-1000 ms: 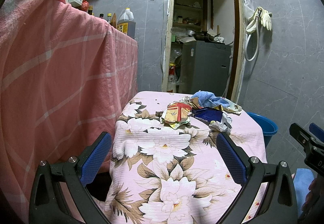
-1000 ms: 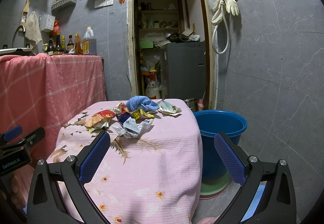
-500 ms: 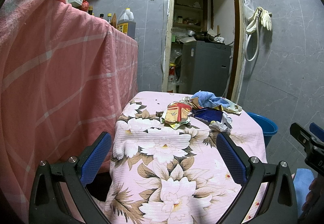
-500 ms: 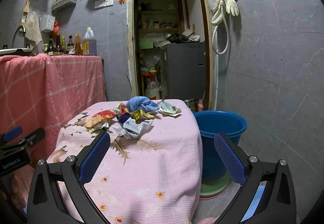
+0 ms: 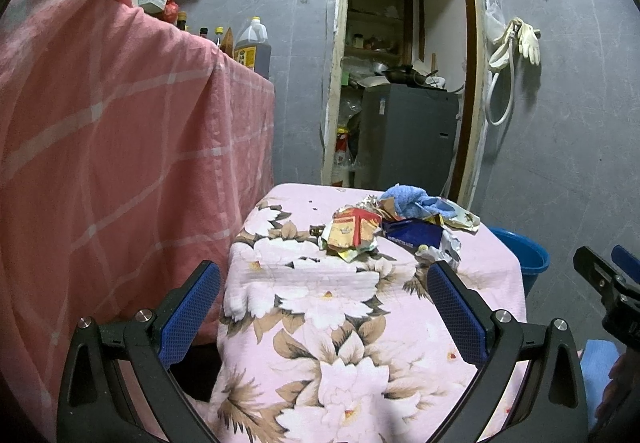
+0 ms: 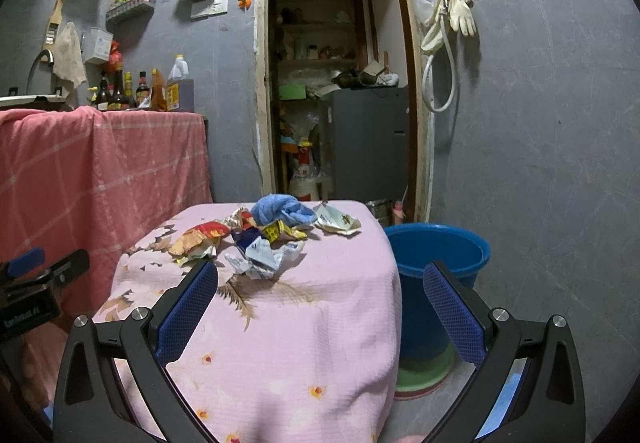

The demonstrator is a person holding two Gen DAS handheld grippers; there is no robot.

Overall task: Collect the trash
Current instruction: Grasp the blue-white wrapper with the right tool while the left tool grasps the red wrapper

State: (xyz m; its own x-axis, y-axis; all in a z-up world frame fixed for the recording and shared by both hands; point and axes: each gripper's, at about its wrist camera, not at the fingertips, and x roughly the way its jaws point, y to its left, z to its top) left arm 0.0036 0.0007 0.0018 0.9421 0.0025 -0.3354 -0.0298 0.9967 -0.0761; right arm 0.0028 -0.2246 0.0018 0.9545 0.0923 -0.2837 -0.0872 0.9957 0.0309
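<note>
The trash pile (image 6: 264, 239) sits heaped at the far end of the surface (image 6: 320, 323), up at twelve o'clock from both grippers: a red-and-yellow wrapper (image 5: 354, 229) on the left, crumpled white paper (image 6: 260, 261) nearest, a dark blue packet (image 5: 412, 233) in the middle, a torn printed wrapper (image 6: 336, 221) at the far right. A blue cloth (image 6: 282, 209) lies bunched on top at the back. Whether it counts as trash, I can't say.

Off the surface's right edge, at about two o'clock in the right view, stands a blue bucket (image 6: 440, 255) on the floor. It looks empty inside, and it's the likely bin, close enough for wrappers to be dropped straight in.

The left gripper (image 5: 324, 299) hangs short of the pile, fingers spread wide, nothing between them. The right gripper (image 6: 320, 297) matches it, fingers wide apart and empty, the white paper just beyond its left finger. Both look poised for a first grab; nothing's collected yet.
</note>
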